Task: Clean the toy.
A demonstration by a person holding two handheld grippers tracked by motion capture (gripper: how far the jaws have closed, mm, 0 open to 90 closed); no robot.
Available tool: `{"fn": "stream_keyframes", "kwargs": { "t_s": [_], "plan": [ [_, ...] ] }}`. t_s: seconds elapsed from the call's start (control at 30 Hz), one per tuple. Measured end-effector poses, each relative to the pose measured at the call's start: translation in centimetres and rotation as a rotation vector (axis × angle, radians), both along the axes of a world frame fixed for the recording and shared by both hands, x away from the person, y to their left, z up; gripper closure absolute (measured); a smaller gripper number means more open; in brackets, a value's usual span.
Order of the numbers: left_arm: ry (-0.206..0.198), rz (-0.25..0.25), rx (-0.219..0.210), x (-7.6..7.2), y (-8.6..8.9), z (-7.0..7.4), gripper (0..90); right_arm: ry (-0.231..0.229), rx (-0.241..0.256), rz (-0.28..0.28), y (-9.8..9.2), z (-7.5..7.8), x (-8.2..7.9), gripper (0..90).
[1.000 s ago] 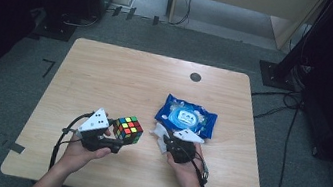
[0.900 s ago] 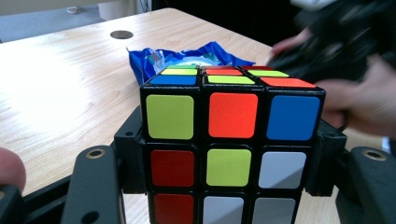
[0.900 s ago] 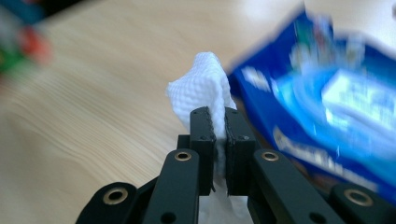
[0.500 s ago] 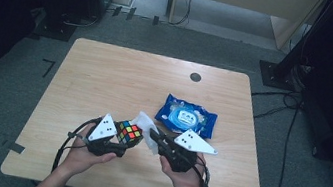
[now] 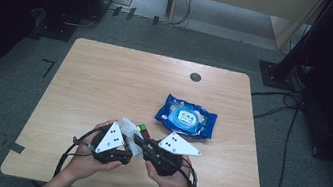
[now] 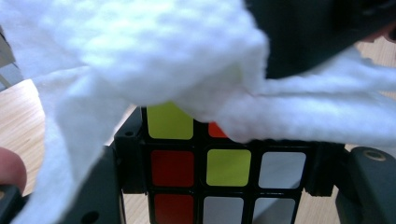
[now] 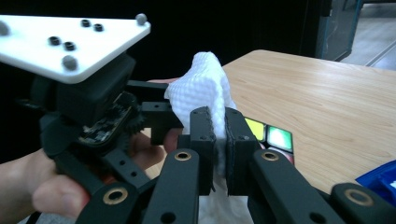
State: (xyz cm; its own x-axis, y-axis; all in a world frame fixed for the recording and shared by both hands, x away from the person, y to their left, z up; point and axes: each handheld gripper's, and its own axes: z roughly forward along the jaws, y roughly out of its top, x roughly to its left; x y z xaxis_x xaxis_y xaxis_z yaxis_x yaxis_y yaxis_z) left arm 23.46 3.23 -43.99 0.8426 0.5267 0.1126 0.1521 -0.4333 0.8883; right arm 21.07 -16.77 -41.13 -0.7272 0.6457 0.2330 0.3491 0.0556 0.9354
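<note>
Near the desk's front edge, the left gripper (image 5: 127, 144) is closed on the puzzle cube (image 6: 212, 173), one jaw on each side. The right gripper (image 7: 218, 140) pinches a white wipe (image 7: 201, 88) tightly and lays it over the cube's top.

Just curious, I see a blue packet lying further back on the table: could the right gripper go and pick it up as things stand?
Probably not yet: the right gripper is shut on the white wipe, so its jaws are occupied, though the blue packet lies close with open table between.
</note>
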Motion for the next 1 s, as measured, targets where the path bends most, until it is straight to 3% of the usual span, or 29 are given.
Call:
{"fn": "stream_keyframes", "kwargs": {
  "t_s": [0.13,0.3,0.4,0.47,0.6,0.7,0.87,1.0],
  "plan": [
    [-0.034,-0.012,0.008,-0.4,-0.2,0.1,34.2,0.003,0.011,-0.027,-0.4,-0.3,0.4,85.1],
    [-0.025,-0.026,-0.013,-0.4,0.0,0.3,34.3,0.004,0.005,-0.091,-1.6,-0.9,1.3,85.0],
    [-0.027,-0.028,-0.024,-0.4,0.1,0.3,34.3,0.038,-0.007,-0.143,-2.6,-1.8,2.2,85.0],
    [-0.027,-0.031,-0.042,-0.3,0.3,0.6,34.3,0.07,-0.047,-0.181,-3.2,-2.5,2.8,85.0],
    [-0.028,-0.015,-0.004,0.1,0.5,-0.1,34.4,0.091,-0.01,-0.221,-4.5,-2.8,3.1,85.0],
    [-0.013,-0.002,0.007,0.5,0.7,-0.6,34.3,0.063,0.039,-0.189,-4.8,-1.3,2.4,85.0],
    [-0.019,0.002,0.013,0.4,0.4,-0.7,34.3,0.001,0.082,-0.057,-3.0,1.2,0.3,84.9],
    [-0.031,-0.013,-0.004,0.1,0.3,-0.5,34.3,0.038,0.119,0.019,-1.4,1.3,-0.2,84.8]
  ]
}}
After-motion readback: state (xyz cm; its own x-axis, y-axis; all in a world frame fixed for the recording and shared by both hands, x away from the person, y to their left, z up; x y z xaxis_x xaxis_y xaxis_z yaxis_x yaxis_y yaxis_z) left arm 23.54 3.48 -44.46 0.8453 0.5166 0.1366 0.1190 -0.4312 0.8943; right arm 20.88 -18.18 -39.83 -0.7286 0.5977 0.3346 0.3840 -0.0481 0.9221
